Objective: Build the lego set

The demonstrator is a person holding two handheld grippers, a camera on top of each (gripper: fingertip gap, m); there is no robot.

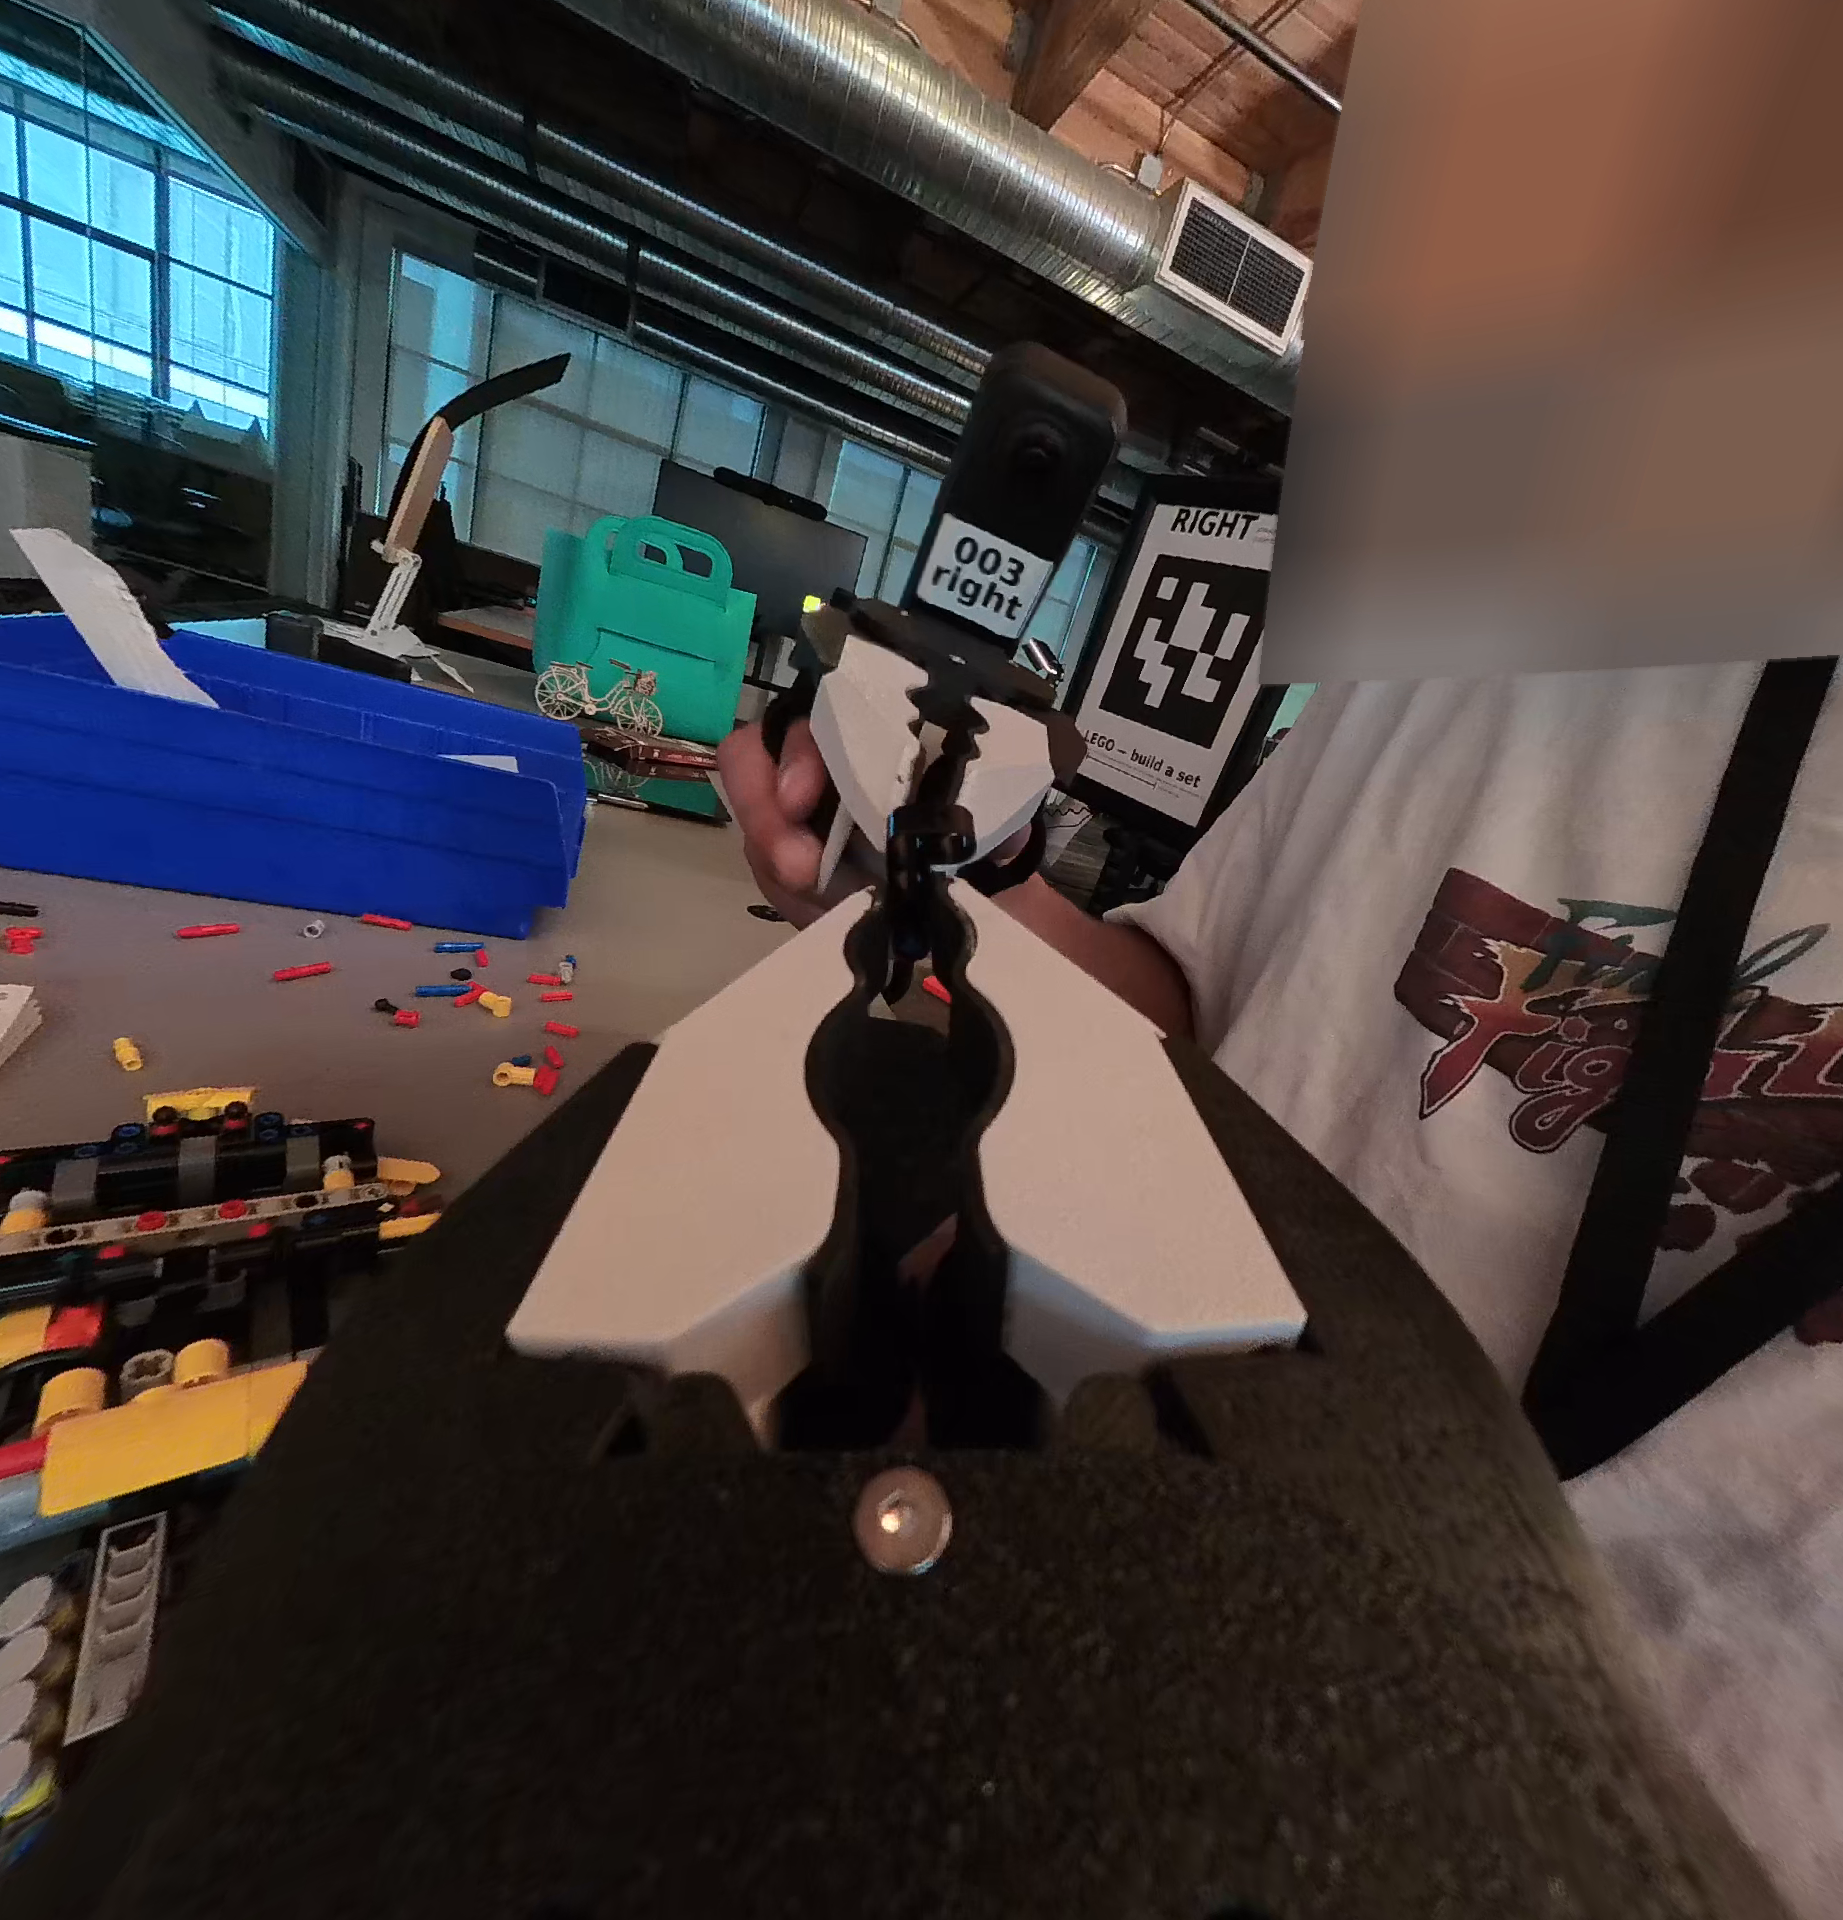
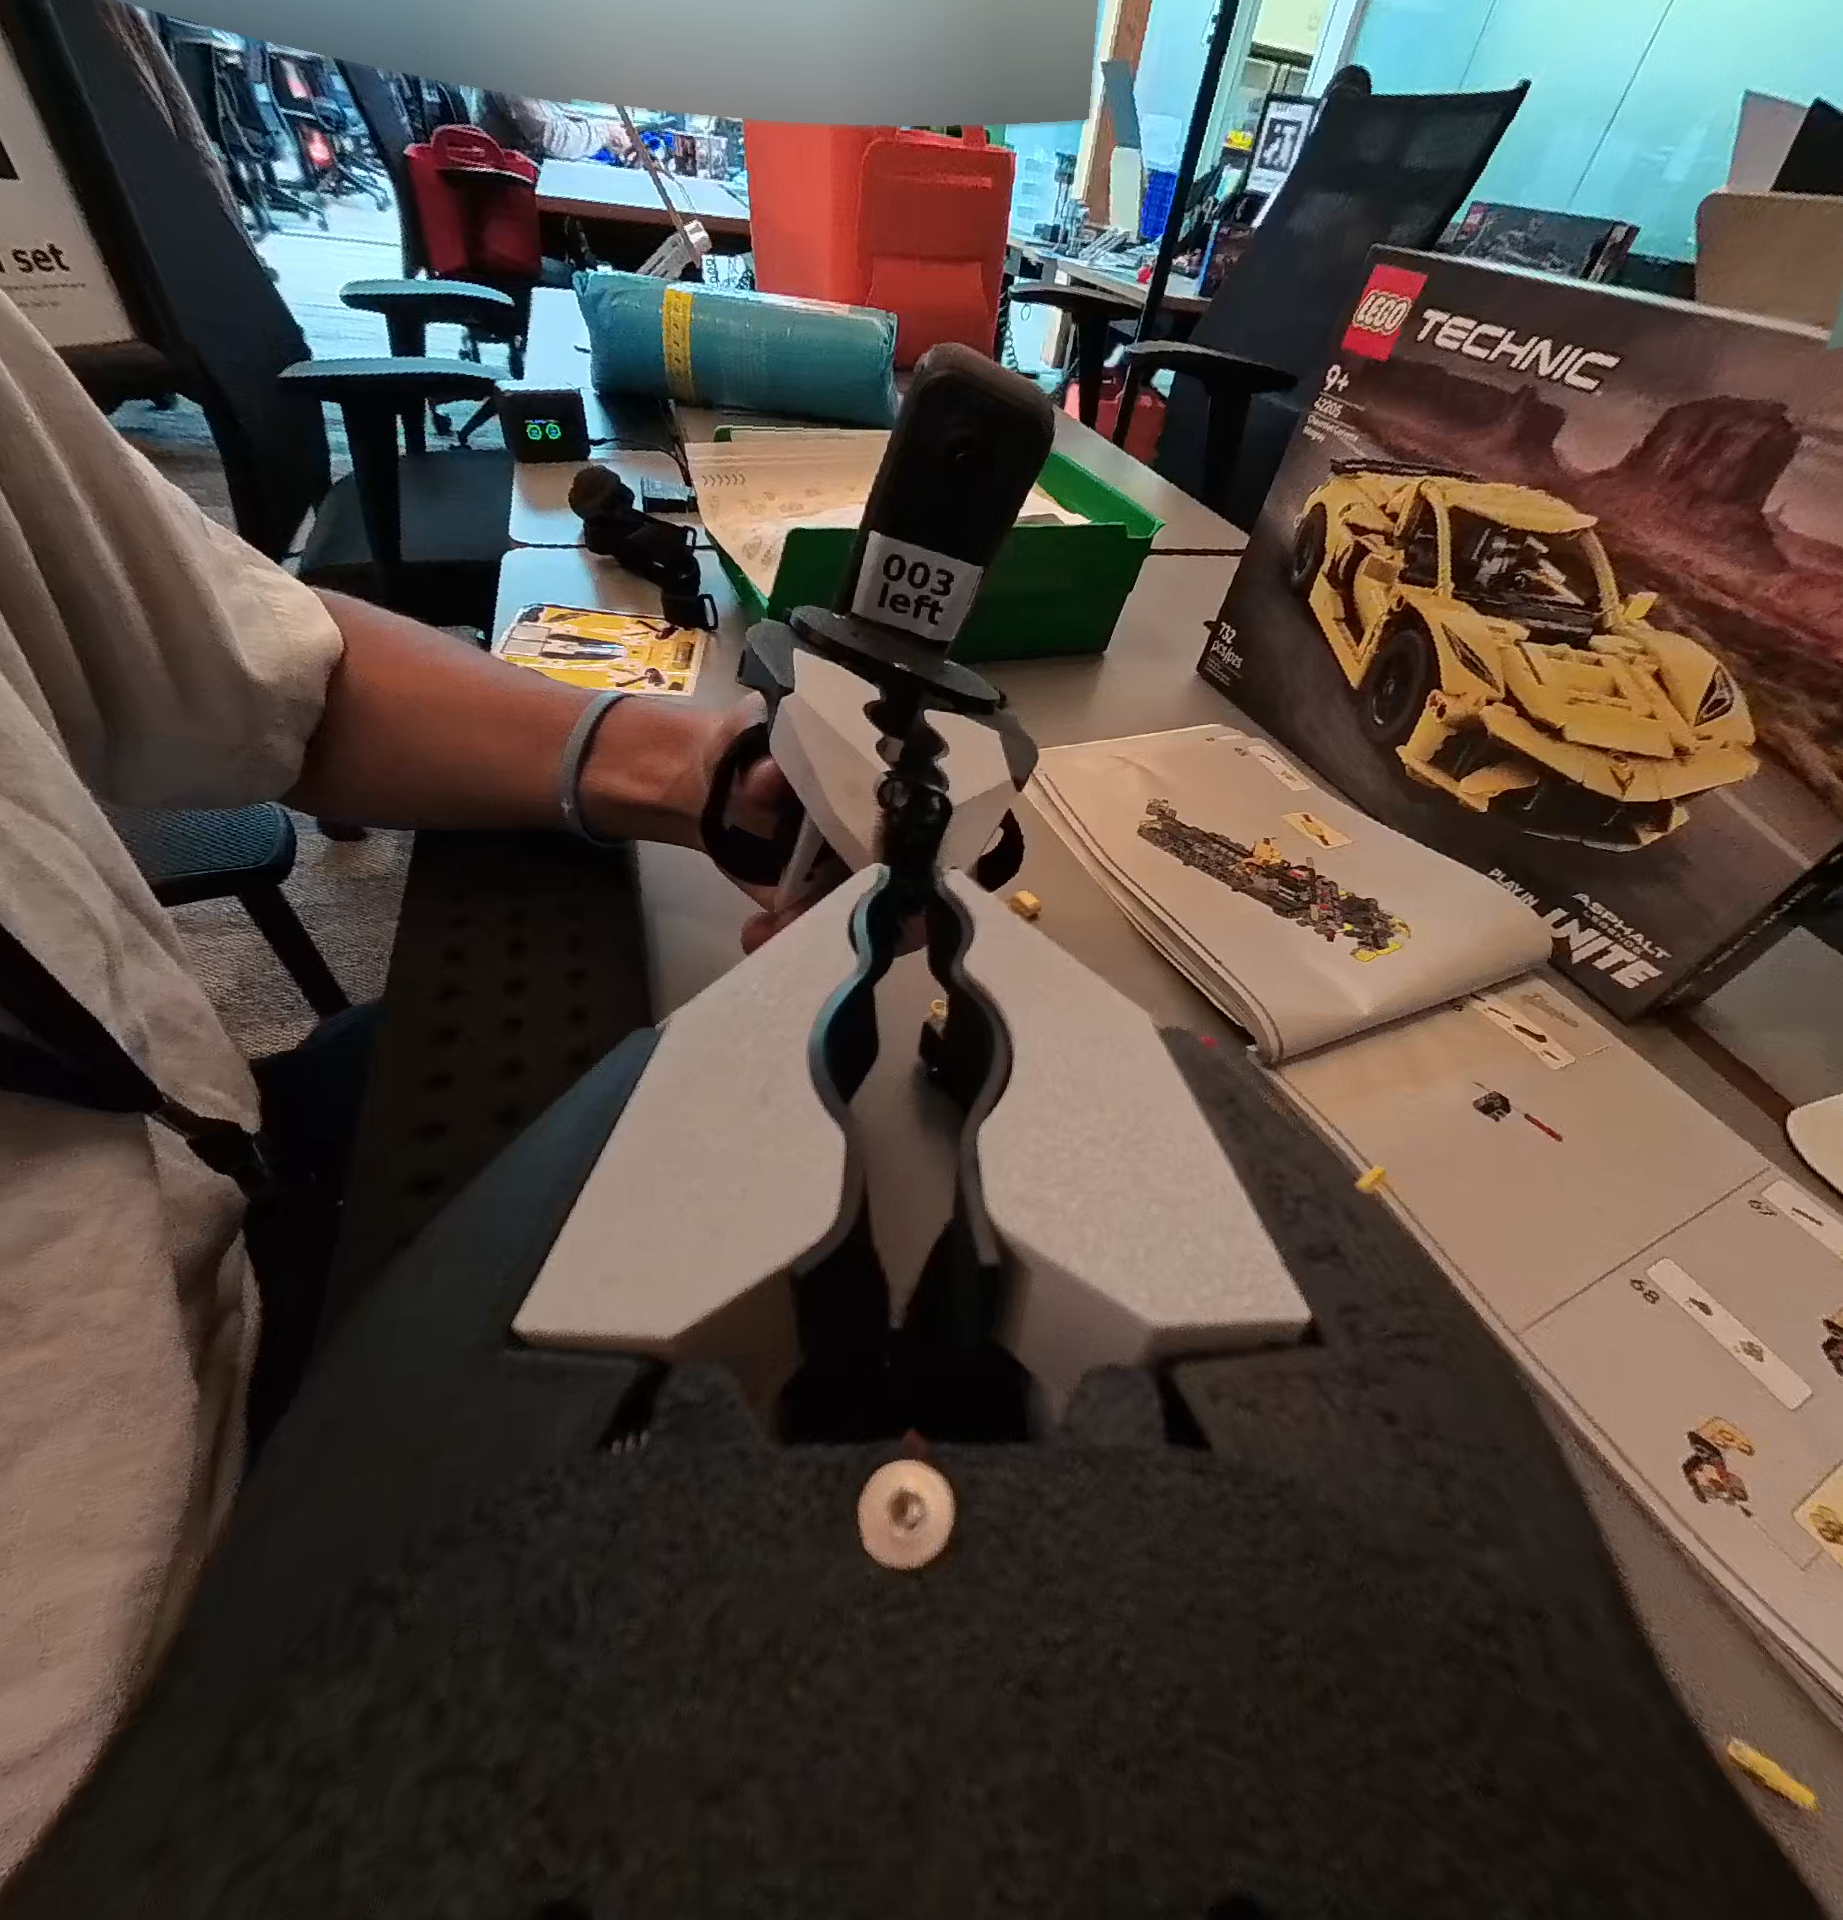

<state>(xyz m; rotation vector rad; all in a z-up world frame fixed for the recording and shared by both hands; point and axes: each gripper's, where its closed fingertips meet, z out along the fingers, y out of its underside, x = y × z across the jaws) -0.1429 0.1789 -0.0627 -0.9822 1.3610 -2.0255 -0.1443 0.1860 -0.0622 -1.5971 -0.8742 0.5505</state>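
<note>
The build is partway through, by my judgement. A partly assembled black, grey and yellow Technic chassis (image 1: pixel 138 1236) lies on the desk (image 1: pixel 304 1039) at the near left of the left wrist view, with red and blue pins still showing and no finished bodywork. Many loose pins and connectors (image 1: pixel 481 992) are scattered on the desk just beyond it, in front of a blue parts bin (image 1: pixel 273 790). In the right wrist view the instruction booklet (image 2: pixel 1301 894) lies open at a page well into the chassis stage, beside the set's box (image 2: pixel 1582 582), whose picture shows a complete yellow car. Set against that, most of the body looks still to be done.

The two grippers meet tip to tip in the air above the desk's near edge. The left gripper (image 1: pixel 912 940) has its fingers (image 1: pixel 730 1132) drawn narrow, and a small black Technic piece (image 1: pixel 922 831) sits between the tips of both tools. The right gripper (image 2: pixel 912 904) is likewise nearly closed, with its tips at that same black piece. Which tool truly bears the piece I cannot tell, as the tips overlap in both views; it looks like a hand-over or a joining of two small parts.
</note>
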